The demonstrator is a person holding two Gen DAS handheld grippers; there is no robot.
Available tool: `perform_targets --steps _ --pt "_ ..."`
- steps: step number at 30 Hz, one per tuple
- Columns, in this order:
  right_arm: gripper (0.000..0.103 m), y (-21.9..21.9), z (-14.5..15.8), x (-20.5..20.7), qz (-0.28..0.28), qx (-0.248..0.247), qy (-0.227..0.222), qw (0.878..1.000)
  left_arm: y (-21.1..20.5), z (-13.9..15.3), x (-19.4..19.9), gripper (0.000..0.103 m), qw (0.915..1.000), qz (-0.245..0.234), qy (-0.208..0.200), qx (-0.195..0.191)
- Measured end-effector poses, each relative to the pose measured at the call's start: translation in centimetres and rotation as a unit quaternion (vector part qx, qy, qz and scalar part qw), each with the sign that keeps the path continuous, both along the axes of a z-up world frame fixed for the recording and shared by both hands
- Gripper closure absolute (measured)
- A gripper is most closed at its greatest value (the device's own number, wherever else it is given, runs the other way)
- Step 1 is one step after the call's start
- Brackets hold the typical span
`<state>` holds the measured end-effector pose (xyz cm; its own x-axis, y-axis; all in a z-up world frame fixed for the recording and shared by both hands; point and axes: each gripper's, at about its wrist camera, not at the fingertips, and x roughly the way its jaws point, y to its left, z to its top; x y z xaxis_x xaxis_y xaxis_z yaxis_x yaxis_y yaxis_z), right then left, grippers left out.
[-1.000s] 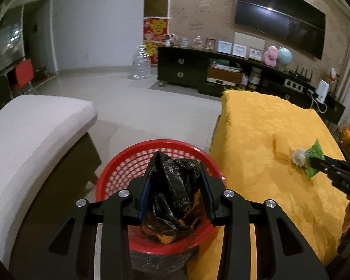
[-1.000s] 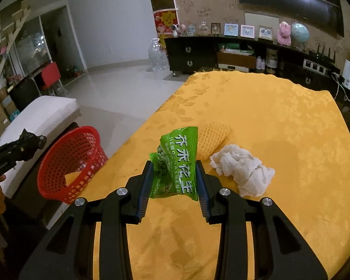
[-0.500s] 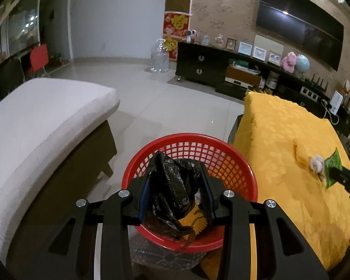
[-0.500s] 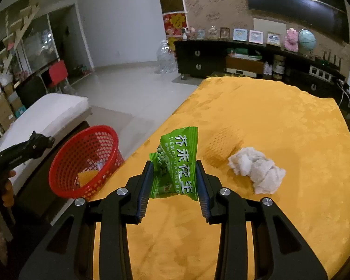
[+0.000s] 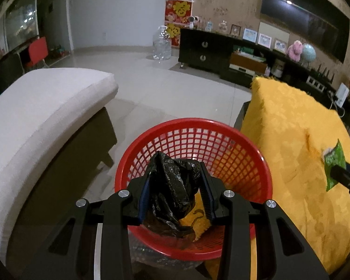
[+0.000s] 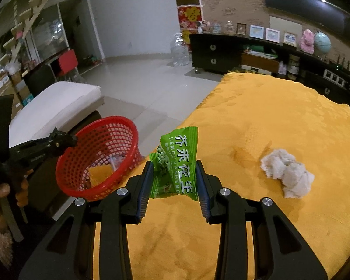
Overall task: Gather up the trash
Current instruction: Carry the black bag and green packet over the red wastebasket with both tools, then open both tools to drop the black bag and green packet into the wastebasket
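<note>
My left gripper [image 5: 176, 177] is shut on a crumpled black plastic bag [image 5: 172, 193] and holds it over the red mesh basket [image 5: 242, 154], which has a yellow scrap [image 5: 198, 219] inside. My right gripper [image 6: 173, 170] is shut on a green snack packet [image 6: 178, 163] above the yellow tablecloth [image 6: 268, 121]. The basket [image 6: 81, 154] stands left of the table in the right wrist view, with the left gripper [image 6: 67, 140] at its rim. A crumpled white tissue [image 6: 288, 172] lies on the cloth to the right. The packet [image 5: 333, 161] shows at the right of the left wrist view.
A white cushioned bench [image 5: 35, 107] stands left of the basket. A dark TV cabinet [image 6: 256, 56] with frames and toys runs along the back wall. A large clear water bottle [image 5: 161, 46] stands on the tiled floor.
My left gripper has moved left with the black bag, centring over the basket. My right gripper has swung left with the packet, so the tissue sits further right in its view.
</note>
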<state>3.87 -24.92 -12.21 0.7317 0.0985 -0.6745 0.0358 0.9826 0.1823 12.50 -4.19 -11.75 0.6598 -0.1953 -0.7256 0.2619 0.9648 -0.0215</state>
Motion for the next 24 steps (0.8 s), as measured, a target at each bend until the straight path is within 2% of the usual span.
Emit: perform_targets --steps 4,9,16,22,24 --pt "0.068 1.5 -0.2 1.2 0.016 -0.004 0.004 1.000 0.2 -0.5 0.3 0.063 0.9999 0.003 0.013 0.001" --pt "0.068 2.7 -0.2 2.5 0.028 0.000 0.006 1.000 1.3 -0.5 0.5 0.039 0.9994 0.024 0.021 -0.012" --pt "0.068 4.5 0.1 3.9 0.045 0.003 0.005 0.999 2.5 0.3 0.5 0.029 0.9982 0.046 0.019 -0.034" --pt "0.068 6.2 0.6 5.3 0.067 0.018 0.003 0.998 3.9 1.6 0.2 0.025 0.9956 0.088 -0.020 -0.022" --pt "0.068 7.0 0.6 5.8 0.075 0.018 0.004 0.997 4.1 2.0 0.1 0.025 0.9936 0.106 -0.039 -0.002"
